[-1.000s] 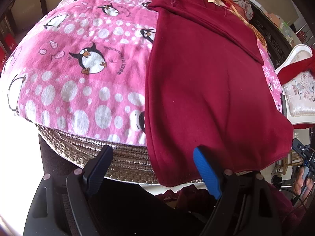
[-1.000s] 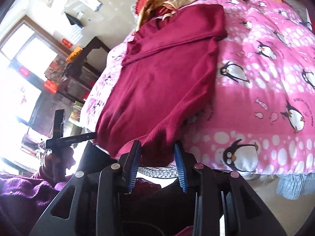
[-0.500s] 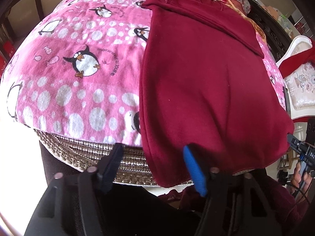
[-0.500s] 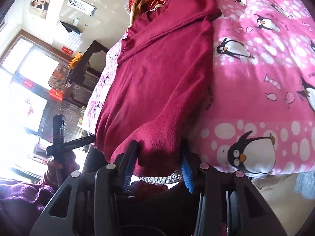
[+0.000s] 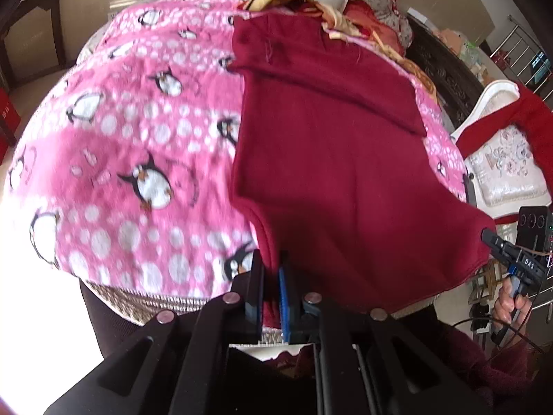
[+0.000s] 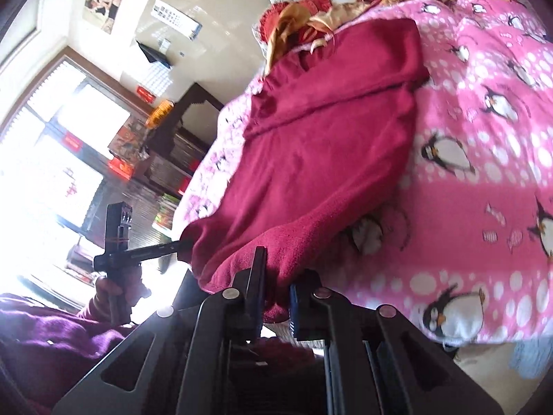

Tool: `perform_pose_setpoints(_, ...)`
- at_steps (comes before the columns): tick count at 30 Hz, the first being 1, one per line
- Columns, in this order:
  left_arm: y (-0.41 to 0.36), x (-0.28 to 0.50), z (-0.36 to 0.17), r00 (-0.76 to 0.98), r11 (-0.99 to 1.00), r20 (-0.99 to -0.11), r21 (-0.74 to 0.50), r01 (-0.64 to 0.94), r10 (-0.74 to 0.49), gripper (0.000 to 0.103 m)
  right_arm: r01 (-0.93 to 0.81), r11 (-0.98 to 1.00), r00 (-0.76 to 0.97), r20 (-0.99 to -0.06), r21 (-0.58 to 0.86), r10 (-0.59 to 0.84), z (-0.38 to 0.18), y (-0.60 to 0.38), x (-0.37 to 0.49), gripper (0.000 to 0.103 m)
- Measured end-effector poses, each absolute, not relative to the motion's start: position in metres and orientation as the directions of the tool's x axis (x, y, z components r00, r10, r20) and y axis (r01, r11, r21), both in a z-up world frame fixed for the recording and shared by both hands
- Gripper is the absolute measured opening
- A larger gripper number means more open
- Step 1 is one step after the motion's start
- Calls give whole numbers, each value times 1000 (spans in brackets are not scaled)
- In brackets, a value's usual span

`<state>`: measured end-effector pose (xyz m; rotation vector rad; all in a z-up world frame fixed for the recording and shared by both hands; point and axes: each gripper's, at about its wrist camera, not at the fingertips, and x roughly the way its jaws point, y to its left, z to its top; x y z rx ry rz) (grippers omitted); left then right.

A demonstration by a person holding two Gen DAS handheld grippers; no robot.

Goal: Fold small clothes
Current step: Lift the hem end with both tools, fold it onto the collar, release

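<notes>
Both grippers' jaws newly clamped, garment (image 5: pixel 331 173) hem lifted

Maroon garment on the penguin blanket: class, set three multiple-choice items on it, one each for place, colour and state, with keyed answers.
1. The garment lies on:
A a pink penguin blanket
B a wooden floor
C a white chair

2. The garment's colour is:
A blue
B maroon
C yellow

3. The left tongs are:
A wide open
B out of view
C shut on the hem

Answers:
1 A, the blanket spreads beneath it.
2 B, maroon in both views.
3 C, both pads pinch the near hem; the right tongs grip it too.
</notes>
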<state>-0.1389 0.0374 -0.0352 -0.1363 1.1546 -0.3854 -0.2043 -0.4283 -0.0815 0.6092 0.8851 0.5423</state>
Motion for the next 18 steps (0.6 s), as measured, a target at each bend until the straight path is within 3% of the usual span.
perform_pose_setpoints(10, 31, -47, 10, 504, 941, -796, -254, 224, -335, 7, -156, 743, 630, -514, 651, 582, -45, -447, -128, 0)
perform_pose_setpoints(18, 12, 27, 10, 548, 959, -788, -202, 198, -280, 7, -82, 774, 679, -533, 628, 504, -37, -461, -54, 0)
